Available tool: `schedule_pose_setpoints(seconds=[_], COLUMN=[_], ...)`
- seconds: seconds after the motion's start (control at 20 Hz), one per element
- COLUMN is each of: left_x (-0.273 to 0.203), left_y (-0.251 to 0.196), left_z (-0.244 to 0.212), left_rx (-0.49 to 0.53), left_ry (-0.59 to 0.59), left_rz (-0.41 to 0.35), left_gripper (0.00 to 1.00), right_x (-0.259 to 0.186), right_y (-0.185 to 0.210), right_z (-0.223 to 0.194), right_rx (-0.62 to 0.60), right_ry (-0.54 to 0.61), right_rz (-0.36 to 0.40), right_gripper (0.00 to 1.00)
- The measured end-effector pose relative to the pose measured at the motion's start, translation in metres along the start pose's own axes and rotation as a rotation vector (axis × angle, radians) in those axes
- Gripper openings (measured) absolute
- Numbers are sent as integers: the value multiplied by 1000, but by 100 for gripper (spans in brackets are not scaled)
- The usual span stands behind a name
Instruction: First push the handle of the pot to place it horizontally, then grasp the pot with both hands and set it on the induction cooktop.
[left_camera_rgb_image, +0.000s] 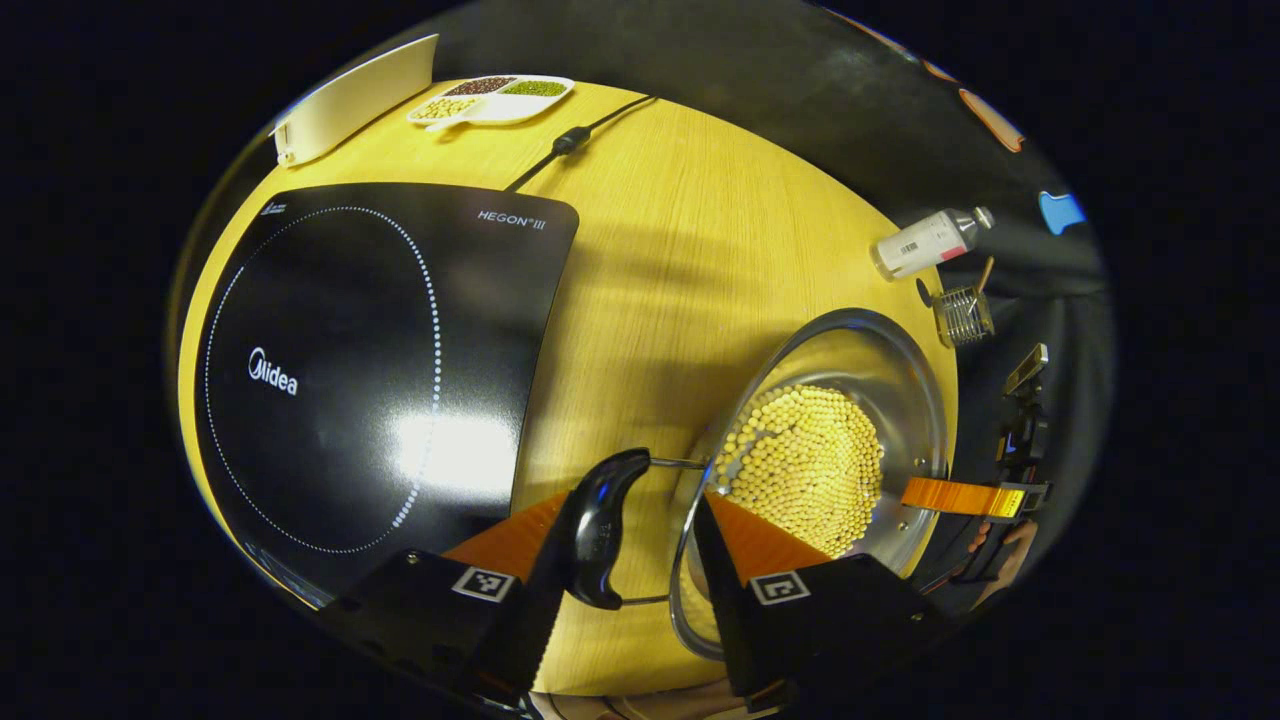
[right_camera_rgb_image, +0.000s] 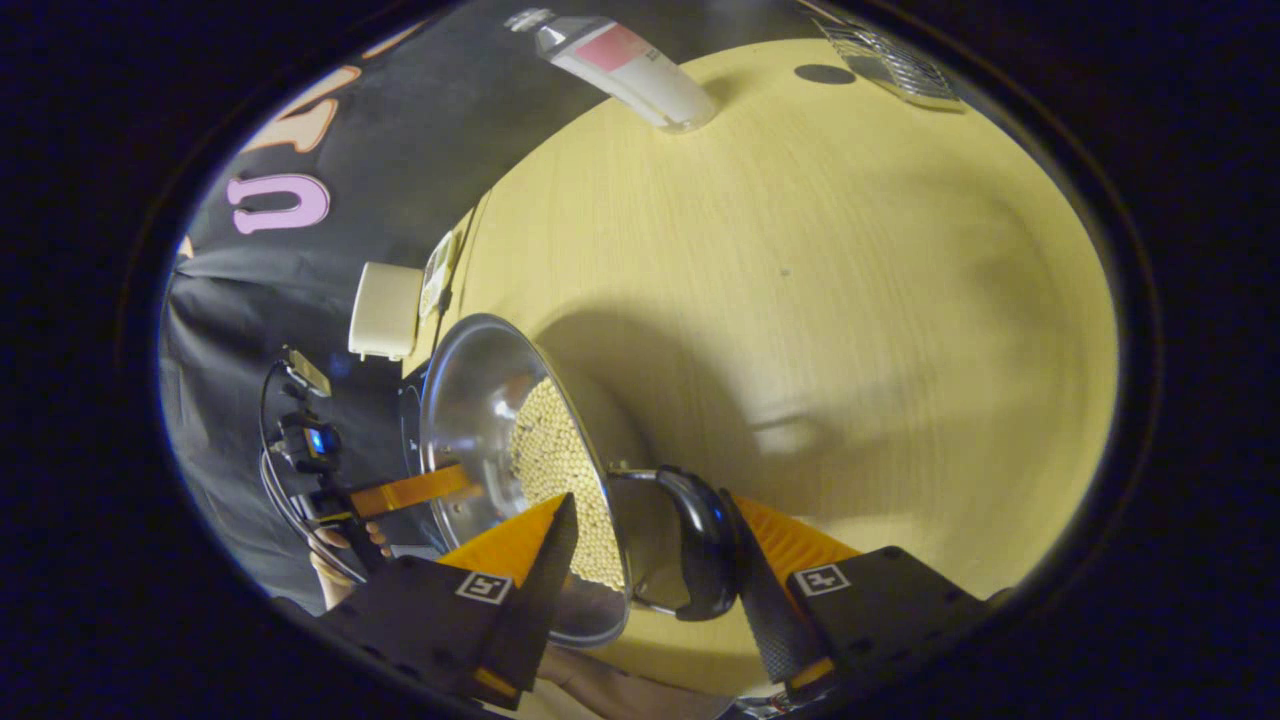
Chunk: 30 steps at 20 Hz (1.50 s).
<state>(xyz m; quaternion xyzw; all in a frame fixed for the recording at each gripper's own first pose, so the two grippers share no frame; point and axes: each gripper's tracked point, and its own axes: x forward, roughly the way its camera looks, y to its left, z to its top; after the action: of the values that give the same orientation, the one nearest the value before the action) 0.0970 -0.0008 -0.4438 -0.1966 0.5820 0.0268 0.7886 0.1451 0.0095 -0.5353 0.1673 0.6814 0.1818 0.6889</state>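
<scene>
Pot (left_camera_rgb_image: 830, 470): steel, holding a bed of pale yellow beans (left_camera_rgb_image: 805, 465), stood on the wooden table (left_camera_rgb_image: 690, 260) just right of the induction cooktop (left_camera_rgb_image: 370, 360), not on it.

Left gripper (left_camera_rgb_image: 630, 540): you held it spread around the pot's near black side handle (left_camera_rgb_image: 600, 530); one finger lay along the handle's outer side, the other reached over the rim into the pot. Whether either pressed the handle could not be told.

Right gripper (right_camera_rgb_image: 650, 560): in the right gripper view you had it spread likewise at the opposite handle (right_camera_rgb_image: 700, 545), one finger inside the rim, one just outside the handle. In the left gripper view it appeared at the pot's far rim.

Other items, left gripper view: a divided tray of beans (left_camera_rgb_image: 492, 98), a white board (left_camera_rgb_image: 355, 98), a power cord (left_camera_rgb_image: 575, 140), a lying bottle (left_camera_rgb_image: 925, 242), a small wire rack (left_camera_rgb_image: 963, 315).
</scene>
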Motion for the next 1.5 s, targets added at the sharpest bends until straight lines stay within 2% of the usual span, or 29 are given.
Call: schedule_pose_setpoints(seconds=[0.05, 0.1, 0.15, 0.2, 0.25, 0.3, 0.35, 0.4, 0.45, 0.5, 0.6, 0.65, 0.7, 0.75, 0.9, 0.95, 1.25, 1.3, 1.5], left_x=[0, -3, 1, 1, 1, 1, 0, 1, -5, -8, -21, -25, -31, -37, -53, -57, -82, -86, -112], left_y=[1, 2, 3, 3, 3, 3, 3, 2, 2, 1, -2, -4, -5, -7, -10, -10, 1, 4, 25], left_z=[0, 2, 1, 1, 1, 1, 0, -3, -7, -7, -12, -15, -18, -22, -35, -41, -67, -70, -79], left_rx=[4, 9, 13, 17, 20, 22, 18, 19, 31, 52, 76, 75, 78, 83, 73, 68, 46, 49, 63], left_ry=[3, 6, 10, 12, 16, 15, 16, 26, 36, 28, 15, 10, 8, 11, 20, 26, 52, 52, 44], left_rz=[1, 4, 4, 7, 11, 16, 23, 28, 41, 55, 71, 73, 76, 79, 71, 68, 54, 53, 44], left_gripper=[68, 70, 63, 65, 62, 61, 62, 61, 60, 55, 57, 57, 57, 57, 56, 56, 56, 59, 57], right_x=[3, 4, 6, 6, 6, 3, 28, 11, 8, 9, 9, 10, 8, 7, 8, 8, 0, 3, 0], right_y=[-4, -11, -15, -14, -12, -15, -17, -14, -14, -12, -5, -5, -6, -7, -10, -10, -10, -10, -11], right_z=[0, -2, -5, -7, -7, -7, -1, -5, -4, -4, -4, -5, -6, -7, -3, -3, 1, 0, 2], right_rx=[-13, -27, -32, -21, -10, -7, -1, -8, -29, -45, -39, -34, -33, -36, -31, -32, -32, -30, -12], right_ry=[6, 14, 30, 40, 43, 38, 26, 15, 4, -1, 1, 2, 0, 3, 0, 2, 2, -1, -18], right_rz=[-15, -35, -38, -30, -25, -31, -25, -20, -26, -26, -12, -5, -1, -1, 0, -4, -13, -15, -23], right_gripper=[77, 67, 56, 46, 49, 47, 47, 59, 54, 54, 53, 48, 48, 53, 54, 48, 48, 48, 48])
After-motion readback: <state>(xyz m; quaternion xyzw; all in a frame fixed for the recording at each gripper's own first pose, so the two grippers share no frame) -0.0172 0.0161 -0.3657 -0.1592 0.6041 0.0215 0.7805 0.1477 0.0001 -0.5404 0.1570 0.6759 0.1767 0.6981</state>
